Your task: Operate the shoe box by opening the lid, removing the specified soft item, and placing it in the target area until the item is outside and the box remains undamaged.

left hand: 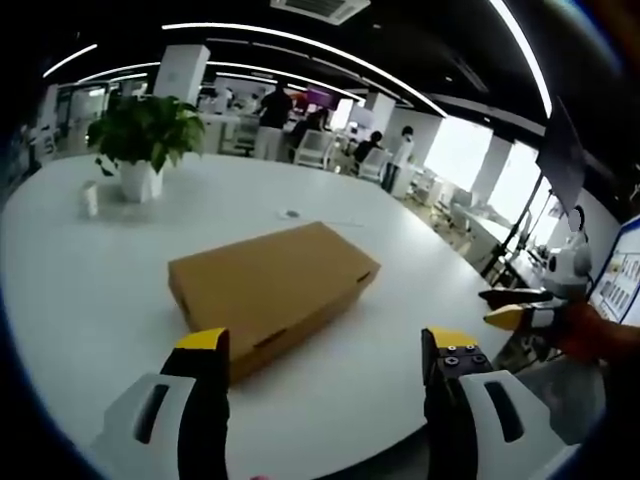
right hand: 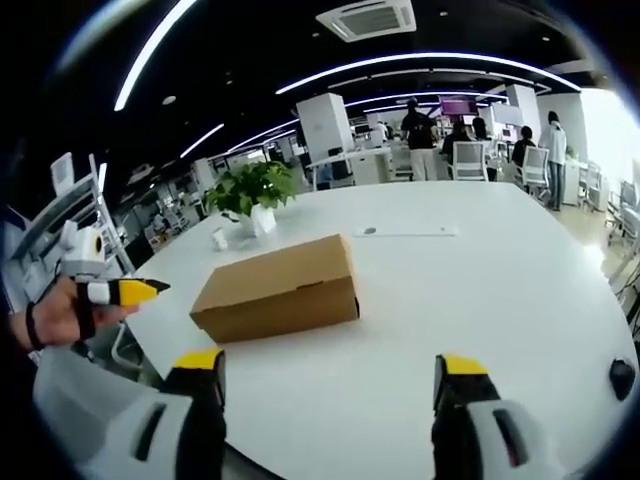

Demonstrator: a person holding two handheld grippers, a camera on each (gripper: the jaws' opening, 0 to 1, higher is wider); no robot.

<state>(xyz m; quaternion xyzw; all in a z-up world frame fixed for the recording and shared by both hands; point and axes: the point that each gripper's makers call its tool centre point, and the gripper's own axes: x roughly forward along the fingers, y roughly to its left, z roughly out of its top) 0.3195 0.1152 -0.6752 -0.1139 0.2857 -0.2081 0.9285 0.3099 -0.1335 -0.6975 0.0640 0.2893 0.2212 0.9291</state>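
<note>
Facing the white tabletop (left hand: 90, 300) in the left gripper view: the left gripper (left hand: 327, 350) hangs over the near edge w/ jaws spread wide, nothing between them. The shoe box (left hand: 272, 285), plain brown cardboard, lies flat toward the near edge, roughly mid-table, lid shut, set at an angle w/ one corner toward the camera. No dents or tears seen. A potted plant (left hand: 145, 135) stands near the far-left edge, a small white object just beside it; a small round item (left hand: 290, 213) lies beyond the box. The right gripper (left hand: 515, 305) enters from the right, off the table's edge, well apart from the box. People sit at desks in the background.

Right gripper view: the right gripper (right hand: 332, 375) also hovers off the near edge, jaws released, empty. The box sits ahead and slightly left, lid closed, apart from both jaws. The plant stands beyond it toward the far edge. The left gripper (right hand: 125, 292) shows at left in a hand (right hand: 50, 315), clear of the table. A dark object (right hand: 622, 378) rests at the right edge.

Assessment: approach stage; lid not yet opened, soft item unseen inside. Next move prob. needs both grippers brought to the box, one steadying the base, the other catching the lid's front lip and lifting gently so the cardboard isn't creased.
</note>
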